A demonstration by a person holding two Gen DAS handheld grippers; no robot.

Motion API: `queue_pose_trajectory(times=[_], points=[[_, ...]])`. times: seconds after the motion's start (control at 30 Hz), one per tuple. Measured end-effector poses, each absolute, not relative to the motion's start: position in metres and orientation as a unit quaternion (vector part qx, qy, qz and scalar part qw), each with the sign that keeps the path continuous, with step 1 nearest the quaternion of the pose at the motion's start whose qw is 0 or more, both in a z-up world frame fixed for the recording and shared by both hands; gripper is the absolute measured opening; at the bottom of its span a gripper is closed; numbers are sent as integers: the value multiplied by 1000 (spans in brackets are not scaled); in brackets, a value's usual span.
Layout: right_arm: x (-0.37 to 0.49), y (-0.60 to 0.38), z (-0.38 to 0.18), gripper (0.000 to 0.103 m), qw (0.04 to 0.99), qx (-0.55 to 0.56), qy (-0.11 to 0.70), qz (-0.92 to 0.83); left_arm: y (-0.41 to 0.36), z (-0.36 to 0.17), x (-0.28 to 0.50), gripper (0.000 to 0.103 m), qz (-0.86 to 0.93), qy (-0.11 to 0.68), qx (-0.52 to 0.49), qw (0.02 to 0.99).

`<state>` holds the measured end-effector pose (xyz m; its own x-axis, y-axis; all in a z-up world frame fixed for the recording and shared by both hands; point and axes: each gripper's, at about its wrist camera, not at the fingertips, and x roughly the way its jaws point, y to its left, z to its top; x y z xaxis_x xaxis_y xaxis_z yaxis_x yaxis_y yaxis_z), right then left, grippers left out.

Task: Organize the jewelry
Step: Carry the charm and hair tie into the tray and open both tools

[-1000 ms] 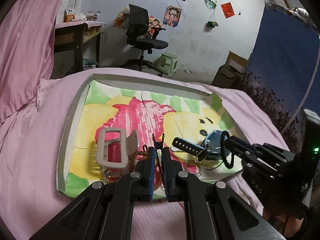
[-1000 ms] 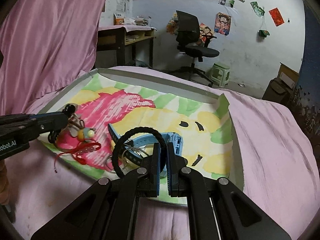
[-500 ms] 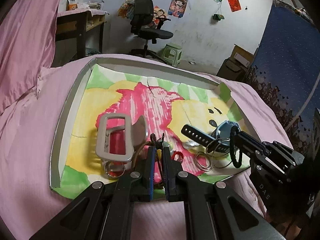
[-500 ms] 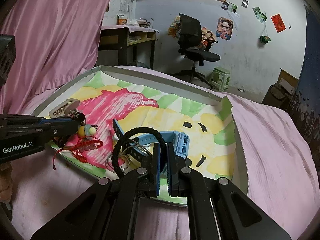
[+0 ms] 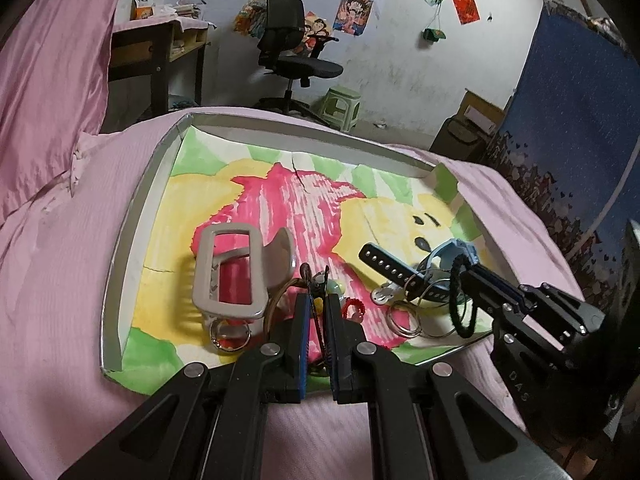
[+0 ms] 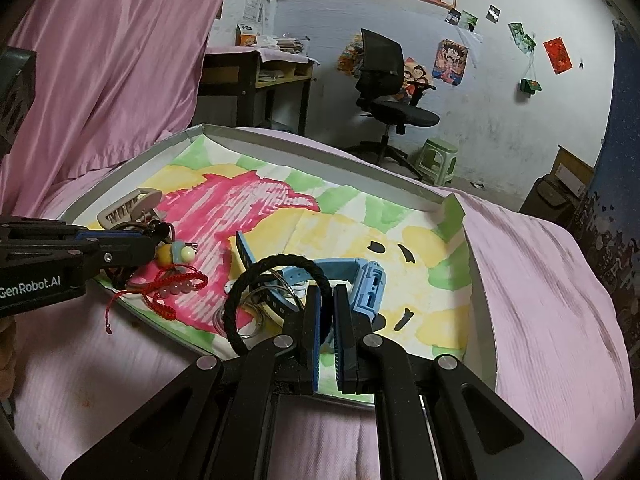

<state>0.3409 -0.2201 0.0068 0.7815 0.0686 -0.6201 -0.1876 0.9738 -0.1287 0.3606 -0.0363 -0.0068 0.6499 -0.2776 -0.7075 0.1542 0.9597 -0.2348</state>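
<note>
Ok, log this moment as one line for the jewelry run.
left gripper: shut on black clip | right gripper: shut on black hair tie | tray: claw clip, blue watch, red bracelet

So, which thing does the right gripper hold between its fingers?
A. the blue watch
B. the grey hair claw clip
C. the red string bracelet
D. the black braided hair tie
D: in the right wrist view the right gripper is shut on the black braided hair tie, whose loop stands up to the left of the fingers, above the blue watch lying in the tray.
</note>
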Motion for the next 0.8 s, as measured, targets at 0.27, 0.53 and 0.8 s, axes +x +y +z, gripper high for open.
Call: queue_pose_trajectory(times=[0.27,0.53,0.8], points=[[338,-227,6,7,942,-75,320,69,-32,-4,352,10,-131,386,-85,909],[331,-230,14,27,947,-57,305,79,-31,2,342,15,-127,367,-77,918],[323,-233,20,36,951,-46,294,83,-29,11,328,39,-114,342,-70,930]])
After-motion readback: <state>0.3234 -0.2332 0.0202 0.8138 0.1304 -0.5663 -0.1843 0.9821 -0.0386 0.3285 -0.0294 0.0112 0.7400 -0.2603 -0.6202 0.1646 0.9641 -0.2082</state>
